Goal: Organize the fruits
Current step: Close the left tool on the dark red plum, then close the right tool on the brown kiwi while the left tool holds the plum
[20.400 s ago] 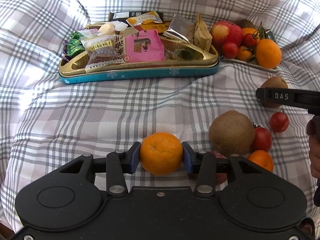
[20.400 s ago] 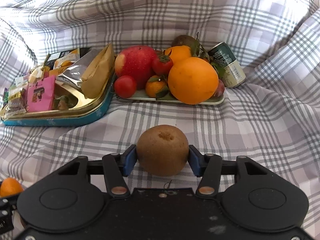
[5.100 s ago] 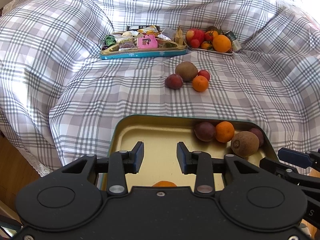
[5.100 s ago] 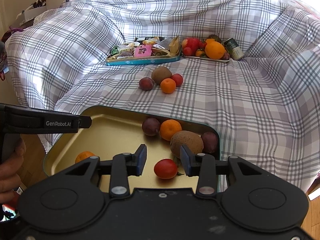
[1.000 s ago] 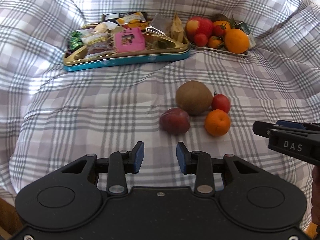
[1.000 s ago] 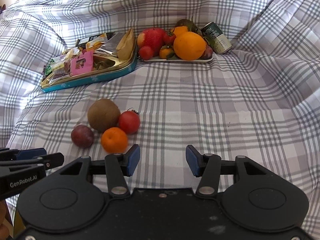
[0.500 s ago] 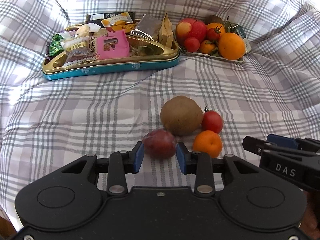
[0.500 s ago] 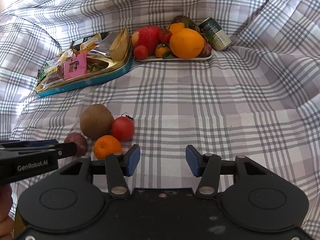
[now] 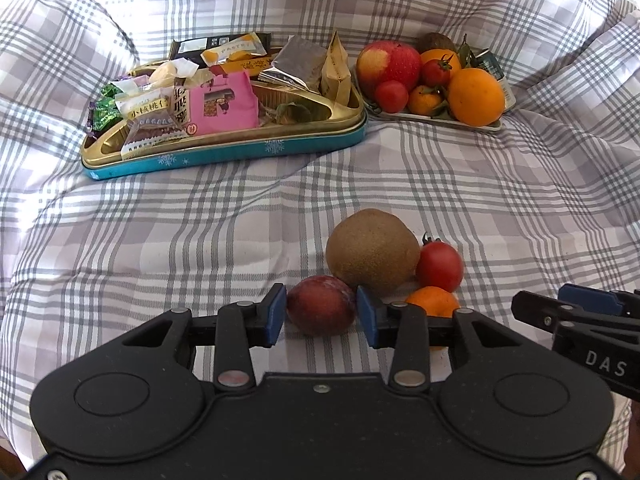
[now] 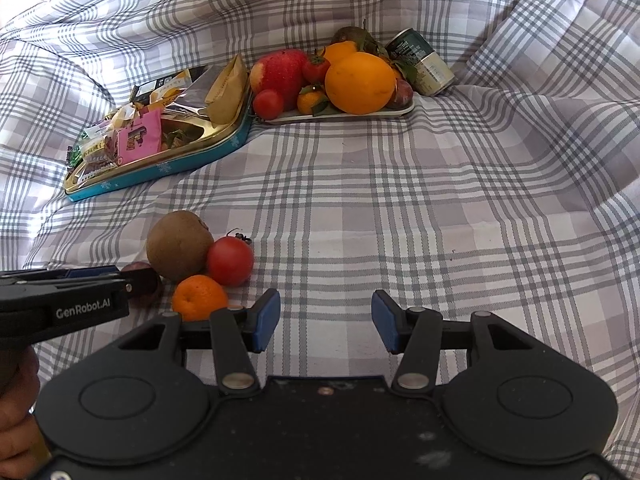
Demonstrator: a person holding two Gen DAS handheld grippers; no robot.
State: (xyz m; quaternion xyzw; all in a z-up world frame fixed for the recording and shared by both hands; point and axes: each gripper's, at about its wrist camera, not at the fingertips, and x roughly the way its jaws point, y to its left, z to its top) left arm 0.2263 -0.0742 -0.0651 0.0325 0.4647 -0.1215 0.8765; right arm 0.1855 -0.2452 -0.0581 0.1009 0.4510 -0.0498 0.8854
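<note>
Four loose fruits sit on the plaid cloth (image 9: pixel 240 208). My left gripper (image 9: pixel 321 317) has its jaws opening w/ the plum (image 9: pixel 321 305) between the pads, touching the kiwi (image 9: pixel 373 249); tomato (image 9: pixel 439 265) & mandarin (image 9: pixel 432 301) just beside. My right gripper (image 10: pixel 325 321) is part open, holding nothing, near the mandarin.

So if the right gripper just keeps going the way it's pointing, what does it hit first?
Most likely the bare plaid cloth. Nothing lies between the right gripper's open fingers or just ahead; the small orange and tomato sit off to its left. Depth is hard to judge.
</note>
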